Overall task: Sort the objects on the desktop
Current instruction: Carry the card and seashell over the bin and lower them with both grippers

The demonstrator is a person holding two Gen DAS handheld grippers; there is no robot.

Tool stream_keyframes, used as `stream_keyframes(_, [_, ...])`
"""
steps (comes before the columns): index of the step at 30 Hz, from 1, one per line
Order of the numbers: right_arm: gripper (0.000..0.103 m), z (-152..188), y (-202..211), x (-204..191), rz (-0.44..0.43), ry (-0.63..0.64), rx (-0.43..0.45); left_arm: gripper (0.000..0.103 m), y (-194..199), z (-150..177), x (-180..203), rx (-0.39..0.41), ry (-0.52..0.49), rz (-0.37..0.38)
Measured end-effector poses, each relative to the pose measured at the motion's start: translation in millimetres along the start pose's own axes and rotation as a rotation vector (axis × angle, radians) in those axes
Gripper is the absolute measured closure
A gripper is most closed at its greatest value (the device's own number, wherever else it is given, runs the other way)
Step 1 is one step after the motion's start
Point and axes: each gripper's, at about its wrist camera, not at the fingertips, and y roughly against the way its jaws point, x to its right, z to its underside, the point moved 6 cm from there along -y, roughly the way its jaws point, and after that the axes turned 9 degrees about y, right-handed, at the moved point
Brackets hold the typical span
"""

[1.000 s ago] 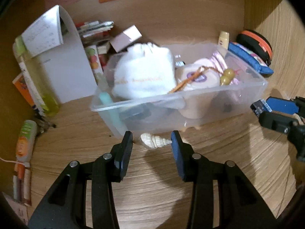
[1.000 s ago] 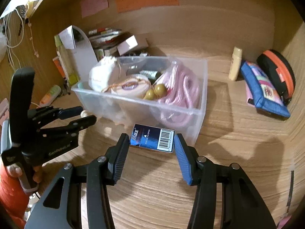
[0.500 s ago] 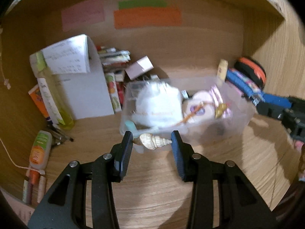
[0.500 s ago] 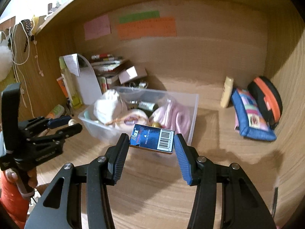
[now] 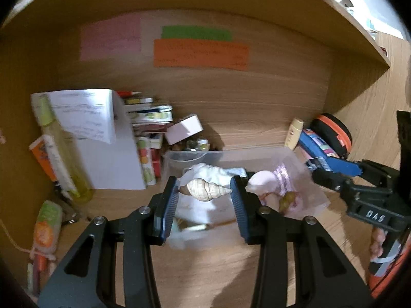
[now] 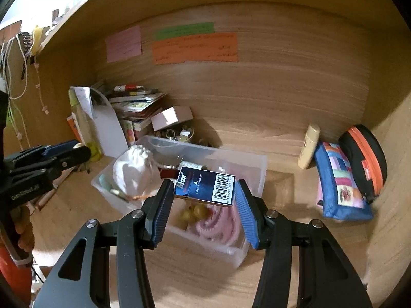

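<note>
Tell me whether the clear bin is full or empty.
Partly full: the clear bin holds a white pouch, pink cord and more.

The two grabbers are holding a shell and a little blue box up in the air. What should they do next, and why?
Probably lower both and let go. The left gripper pinches the shell and the right gripper the blue box, both above the open clear bin.

Both wrist views look down, near, sharing the clear bin.
</note>
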Motion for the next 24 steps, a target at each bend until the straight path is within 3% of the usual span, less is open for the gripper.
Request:
stream_keyframes(6, [0.058,-13.1,-21.9,-0.4,-0.01,0.005,-0.014,0.062,-26.1,-15.2,13.3,-0.043,0.006,0.051])
stream_keyframes(19, [0.057,-26.3,-61.6,-0.4,-0.016,0.038,-0.063,0.062,-87.5,-29.1,24.0,-0.12,0.001,0.048])
stream_keyframes(24, [0.057,-20.5,-78.2,-1.1,-0.005,0.055,-0.085,0.062,-103.7,-21.6,23.1,-0.129,-0.021,0.012])
